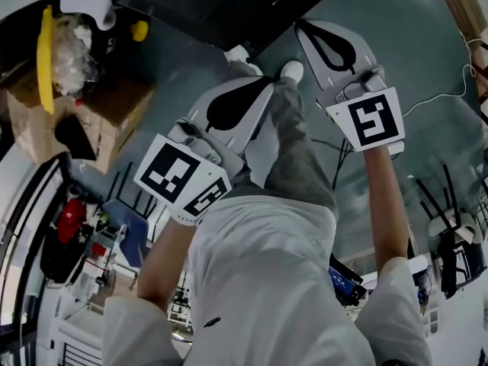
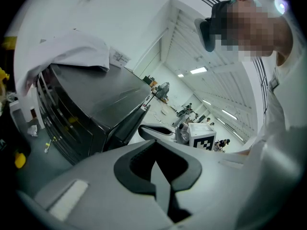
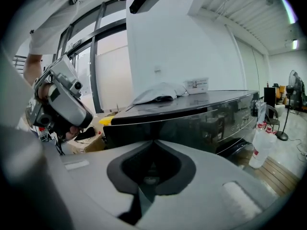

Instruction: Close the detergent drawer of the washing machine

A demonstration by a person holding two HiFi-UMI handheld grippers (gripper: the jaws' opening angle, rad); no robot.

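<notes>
The dark washing machine (image 2: 86,104) stands ahead of both grippers, and in the head view it fills the top (image 1: 221,6). A dark drawer (image 2: 125,123) sticks out from its front corner; in the right gripper view it shows as a black panel (image 3: 153,128) just beyond the jaws. My left gripper (image 1: 268,82) is shut and empty, short of the machine (image 2: 154,142). My right gripper (image 1: 301,25) is also shut with nothing in it, its tips (image 3: 153,140) close to the black panel. I cannot tell whether it touches.
A white cloth (image 3: 156,92) and a small white box (image 3: 196,85) lie on the machine's top. A cardboard box (image 1: 84,113) with a yellow strip (image 1: 46,59) sits to the left. A plastic bottle (image 3: 261,147) stands by wooden boards (image 3: 273,176) at the right. Cables (image 1: 442,90) trail over the floor.
</notes>
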